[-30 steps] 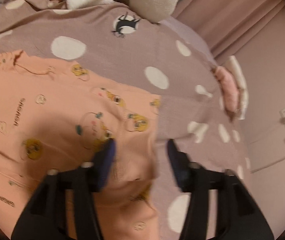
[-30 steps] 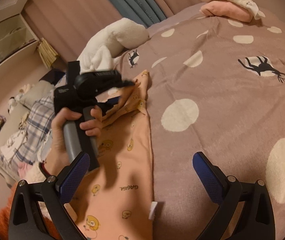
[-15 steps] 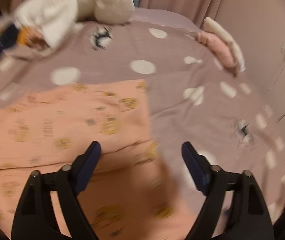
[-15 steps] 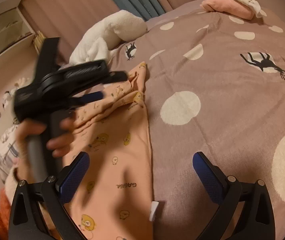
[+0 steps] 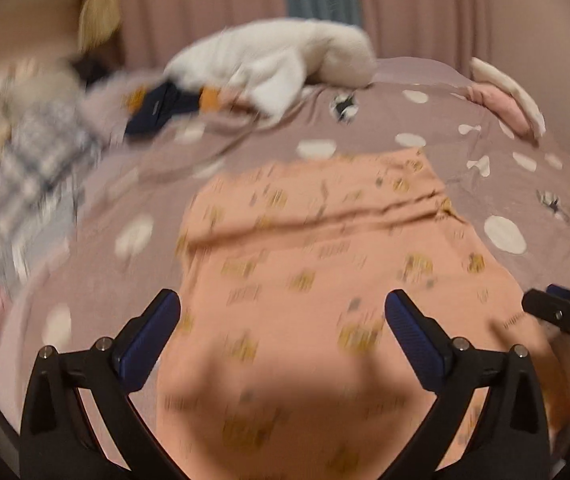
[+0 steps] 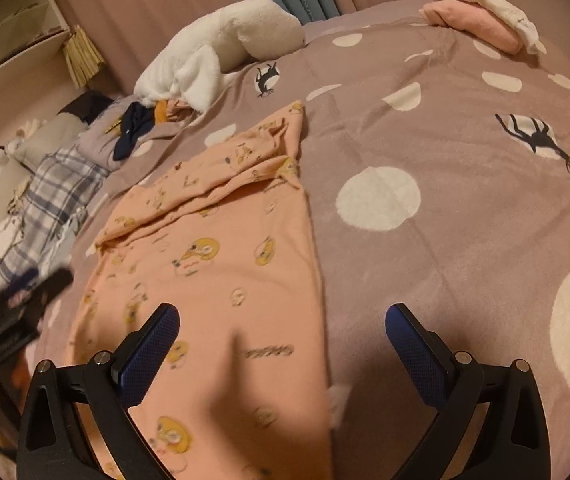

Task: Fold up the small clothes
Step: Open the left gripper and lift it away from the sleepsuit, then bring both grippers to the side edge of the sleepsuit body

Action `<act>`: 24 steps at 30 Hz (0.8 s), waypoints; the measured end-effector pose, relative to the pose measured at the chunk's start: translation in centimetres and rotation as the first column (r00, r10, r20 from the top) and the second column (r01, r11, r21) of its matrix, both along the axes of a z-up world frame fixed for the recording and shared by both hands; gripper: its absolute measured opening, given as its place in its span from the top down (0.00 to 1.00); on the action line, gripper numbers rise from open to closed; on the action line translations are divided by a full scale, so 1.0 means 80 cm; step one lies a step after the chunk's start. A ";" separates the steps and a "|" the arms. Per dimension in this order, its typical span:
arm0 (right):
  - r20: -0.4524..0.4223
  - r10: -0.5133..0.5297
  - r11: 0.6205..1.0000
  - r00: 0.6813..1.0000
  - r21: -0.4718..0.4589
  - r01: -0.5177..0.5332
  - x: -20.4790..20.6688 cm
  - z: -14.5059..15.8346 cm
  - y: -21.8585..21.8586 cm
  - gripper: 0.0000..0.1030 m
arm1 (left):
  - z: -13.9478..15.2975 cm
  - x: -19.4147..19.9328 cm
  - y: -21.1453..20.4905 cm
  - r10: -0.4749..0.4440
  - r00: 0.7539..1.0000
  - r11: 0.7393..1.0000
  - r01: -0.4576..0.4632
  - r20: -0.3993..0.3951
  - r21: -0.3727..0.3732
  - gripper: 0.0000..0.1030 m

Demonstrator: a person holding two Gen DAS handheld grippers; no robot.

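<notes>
A peach garment with yellow cartoon prints (image 5: 325, 264) lies on the dotted mauve bedspread (image 5: 485, 168), its far part folded over with a ridge across it. It also shows in the right wrist view (image 6: 221, 264). My left gripper (image 5: 283, 332) is open and empty above the garment's near half. My right gripper (image 6: 283, 340) is open and empty over the garment's right edge. The left gripper shows blurred at the left edge of the right wrist view (image 6: 17, 320). The right gripper's tip shows at the right of the left wrist view (image 5: 565, 312).
A white plush blanket (image 6: 221, 52) lies at the bed's far side, with dark blue and orange clothes (image 6: 137, 124) beside it. A plaid garment (image 6: 53, 196) lies at the left. Folded pink and white clothes (image 6: 481, 20) are stacked at the far right. Curtains hang behind.
My left gripper let go of the garment's far edge, opened wide and pulled back toward the near side. The folded part now lies flat. My right gripper barely moved.
</notes>
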State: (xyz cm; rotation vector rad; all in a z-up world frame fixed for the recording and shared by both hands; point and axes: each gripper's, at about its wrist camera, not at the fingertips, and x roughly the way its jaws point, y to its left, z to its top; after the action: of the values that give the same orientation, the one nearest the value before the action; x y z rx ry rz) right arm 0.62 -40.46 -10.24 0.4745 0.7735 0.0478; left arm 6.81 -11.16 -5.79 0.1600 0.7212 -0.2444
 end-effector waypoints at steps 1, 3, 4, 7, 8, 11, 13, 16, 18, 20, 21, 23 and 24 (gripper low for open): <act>-0.006 0.005 1.000 1.000 0.008 -0.005 -0.004 0.000 0.002 0.01 | -0.004 0.000 0.024 0.011 0.998 0.998 -0.014 -0.063 -0.053 0.01; -0.024 0.037 0.999 0.999 0.013 -0.037 -0.018 0.001 0.012 0.01 | -0.009 -0.002 0.053 0.034 0.990 0.988 -0.054 -0.138 -0.143 0.01; -0.027 0.043 0.999 0.999 0.007 -0.043 -0.025 0.002 0.017 0.01 | -0.011 -0.008 0.058 0.045 0.988 0.983 -0.071 -0.151 -0.172 0.01; -0.028 0.033 0.999 0.999 0.008 -0.033 -0.053 0.007 0.022 0.01 | -0.011 -0.030 0.078 0.115 0.984 0.980 -0.135 -0.139 -0.149 0.01; -0.032 0.025 1.000 0.999 0.014 -0.024 -0.056 0.008 0.022 0.01 | -0.012 -0.041 0.083 0.121 0.982 0.977 -0.144 -0.147 -0.157 0.01; -0.061 -0.003 1.000 0.998 0.015 0.004 -0.071 0.009 0.028 0.01 | -0.015 -0.069 0.098 0.106 0.979 0.963 -0.144 -0.172 -0.227 0.01; -0.084 -0.001 1.000 0.996 0.003 0.002 -0.076 0.006 0.035 0.01 | -0.015 -0.083 0.101 0.103 0.981 0.957 -0.143 -0.164 -0.253 0.01; -0.142 -0.005 1.000 0.990 -0.025 0.001 -0.084 -0.003 0.046 0.01 | -0.020 -0.091 0.102 0.073 0.981 0.958 -0.119 -0.182 -0.261 0.01; -0.171 -0.010 0.999 0.985 -0.039 0.003 -0.089 -0.006 0.051 0.01 | -0.028 -0.093 0.104 0.060 0.979 0.957 -0.113 -0.197 -0.268 0.01; -0.175 -0.009 0.999 0.985 -0.038 0.002 -0.094 -0.007 0.053 0.01 | -0.038 -0.091 0.109 0.056 0.973 0.950 -0.121 -0.225 -0.287 0.01; -0.175 -0.008 0.999 0.985 -0.033 0.002 -0.095 -0.007 0.053 0.01 | -0.046 -0.090 0.111 0.048 0.967 0.945 -0.125 -0.250 -0.302 0.01; -0.187 -0.013 1.000 0.982 -0.016 0.011 -0.098 -0.010 0.052 0.01 | -0.060 -0.088 0.117 0.034 0.956 0.936 -0.134 -0.292 -0.326 0.01; -0.193 -0.017 1.000 0.981 -0.008 0.016 -0.099 -0.012 0.052 0.01 | -0.064 -0.088 0.119 0.031 0.951 0.933 -0.138 -0.306 -0.332 0.01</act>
State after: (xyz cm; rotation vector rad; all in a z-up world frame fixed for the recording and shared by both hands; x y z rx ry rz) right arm -7.30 -36.31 -11.20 0.4838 0.9601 -0.0168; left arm -0.26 -1.65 -10.94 -0.2543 0.9683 -0.3133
